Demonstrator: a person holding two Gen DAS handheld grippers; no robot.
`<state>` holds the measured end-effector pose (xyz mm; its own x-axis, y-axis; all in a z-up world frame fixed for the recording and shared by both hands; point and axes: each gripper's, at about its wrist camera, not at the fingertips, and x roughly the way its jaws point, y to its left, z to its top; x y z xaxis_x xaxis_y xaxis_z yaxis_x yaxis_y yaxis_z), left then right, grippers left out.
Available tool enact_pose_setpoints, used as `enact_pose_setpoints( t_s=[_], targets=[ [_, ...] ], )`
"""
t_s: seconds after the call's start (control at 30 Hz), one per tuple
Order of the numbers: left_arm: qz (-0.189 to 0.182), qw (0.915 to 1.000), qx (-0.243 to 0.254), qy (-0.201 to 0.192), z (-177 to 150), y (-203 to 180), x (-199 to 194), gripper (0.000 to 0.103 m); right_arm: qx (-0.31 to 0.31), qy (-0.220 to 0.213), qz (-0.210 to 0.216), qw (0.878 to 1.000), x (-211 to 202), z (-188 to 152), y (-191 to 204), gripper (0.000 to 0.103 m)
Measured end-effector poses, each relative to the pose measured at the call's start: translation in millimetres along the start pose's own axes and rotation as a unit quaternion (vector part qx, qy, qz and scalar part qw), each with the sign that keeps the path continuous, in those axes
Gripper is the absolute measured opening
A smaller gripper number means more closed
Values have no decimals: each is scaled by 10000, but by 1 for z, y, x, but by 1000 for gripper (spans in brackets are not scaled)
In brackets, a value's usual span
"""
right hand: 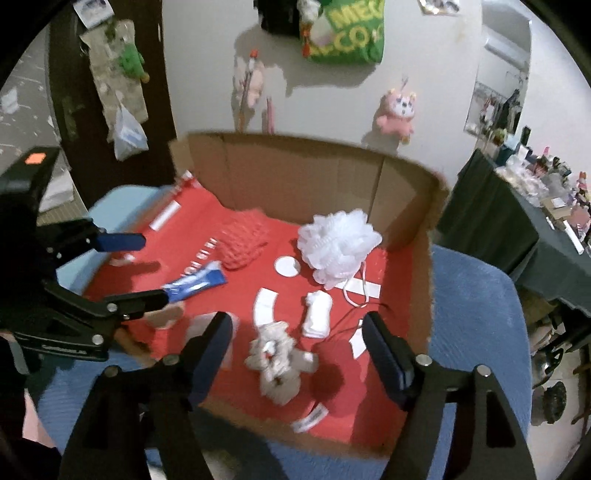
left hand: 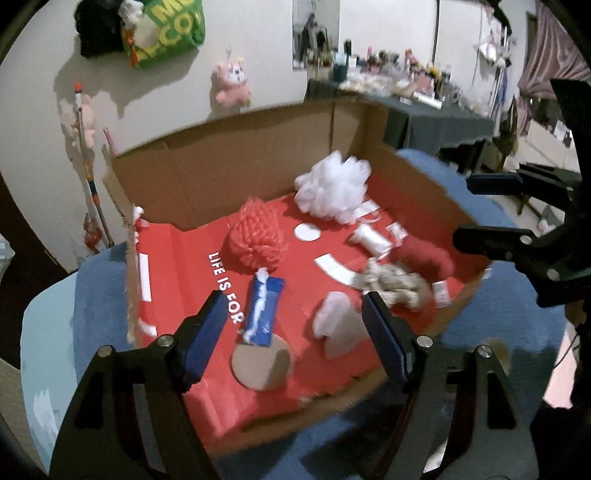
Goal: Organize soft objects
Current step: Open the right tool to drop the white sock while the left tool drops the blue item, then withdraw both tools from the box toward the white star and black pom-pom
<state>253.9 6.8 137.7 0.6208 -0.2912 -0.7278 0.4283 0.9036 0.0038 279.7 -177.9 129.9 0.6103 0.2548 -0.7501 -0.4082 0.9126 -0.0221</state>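
A cardboard box (left hand: 236,162) with a red floor (right hand: 391,402) holds soft things. A white mesh puff (left hand: 332,186) (right hand: 338,242) sits at the back. A red mesh puff (left hand: 256,236) (right hand: 243,236) lies left of it. A blue packet (left hand: 264,310) (right hand: 195,282), a white roll (left hand: 369,238) (right hand: 317,314), a beige knotted cloth (left hand: 395,282) (right hand: 279,363) and a dark red soft thing (left hand: 424,258) (right hand: 332,376) lie nearer. My left gripper (left hand: 295,325) (right hand: 147,269) is open above the packet. My right gripper (right hand: 297,349) (left hand: 480,210) is open above the beige cloth.
The box rests on a blue fuzzy cover (left hand: 498,332) (right hand: 472,302). A dark table crowded with small items (left hand: 436,110) (right hand: 517,221) stands to the right. Plush toys (left hand: 231,83) and a green bag (right hand: 347,33) hang on the wall behind.
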Motion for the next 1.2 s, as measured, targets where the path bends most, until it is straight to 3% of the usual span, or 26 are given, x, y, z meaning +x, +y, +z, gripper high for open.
enact_pose_setpoints(
  t_s=[0.13, 0.23, 0.37, 0.53, 0.87, 1.2],
  targets=[
    [124, 9989, -6, -442, -14, -20, -37, 79, -2, -490, -6, 9988, -51, -14, 9, 94],
    [170, 9964, 3, -832, -28, -35, -67, 86, -13, -822, -9, 9966, -85, -27, 17, 100],
    [310, 9906, -50, -1333, -48, -50, -99, 97, 24, -1169, -76, 9931, -119, -47, 29, 103],
    [346, 9845, -249, -1703, -73, -66, -126, 98, 74, -1429, -262, 9894, -141, -84, 42, 103],
    [486, 9813, -251, -1847, -126, -100, -140, 98, 176, -1594, -682, 9847, -151, -156, 60, 103],
    [363, 9888, -356, -1403, -166, -112, -115, 98, 365, -1553, -565, 9856, -133, -199, 59, 103]
  ],
)
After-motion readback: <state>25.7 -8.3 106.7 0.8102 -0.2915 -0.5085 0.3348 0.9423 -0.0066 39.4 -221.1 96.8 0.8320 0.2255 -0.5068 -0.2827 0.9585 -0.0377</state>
